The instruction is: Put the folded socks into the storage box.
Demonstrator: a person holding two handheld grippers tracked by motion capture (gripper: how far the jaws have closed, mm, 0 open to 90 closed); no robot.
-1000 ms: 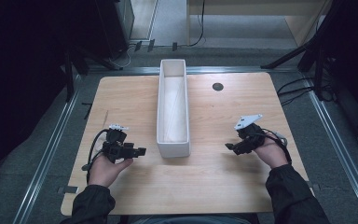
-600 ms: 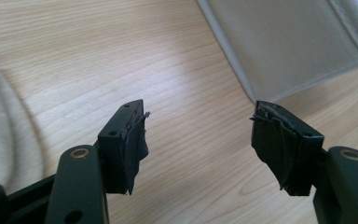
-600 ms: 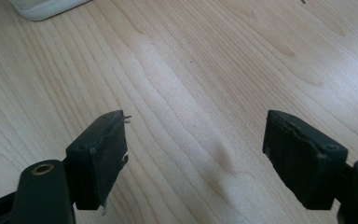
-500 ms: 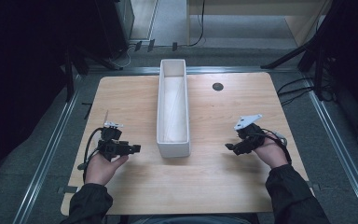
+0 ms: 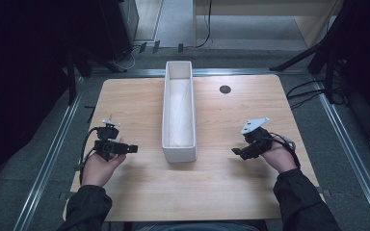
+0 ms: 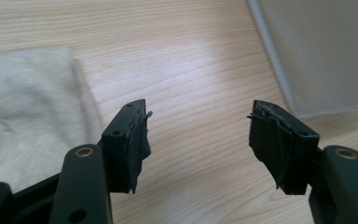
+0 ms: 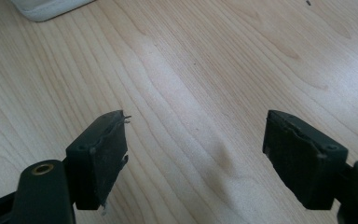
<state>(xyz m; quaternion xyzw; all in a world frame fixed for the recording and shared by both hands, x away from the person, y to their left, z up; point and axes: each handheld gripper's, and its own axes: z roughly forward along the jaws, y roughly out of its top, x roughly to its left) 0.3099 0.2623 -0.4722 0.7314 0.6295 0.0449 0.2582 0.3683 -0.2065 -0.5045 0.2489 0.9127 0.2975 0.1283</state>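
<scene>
A long white rectangular plastic bin stood lengthwise on the pale wooden table, its near end pointing at the person and its far end close to the table's far edge. The left gripper was held well apart from the bin's near end on its left side, jaws aimed toward it. They stood moderately wide with only bare wood between them. The right gripper was held on the opposite side of the bin, a little farther off from that same near end. Its jaws were spread wider and were likewise empty, and a corner of the bin showed at the top left of the right gripper view.

Beside the bin in the left gripper view lay a pale patch, possibly cloth, though the view was too soft to be sure.

By my reading the work had scarcely begun. Neither gripper touched the bin, nothing was grasped, and every bit of handling remained to be done.
</scene>
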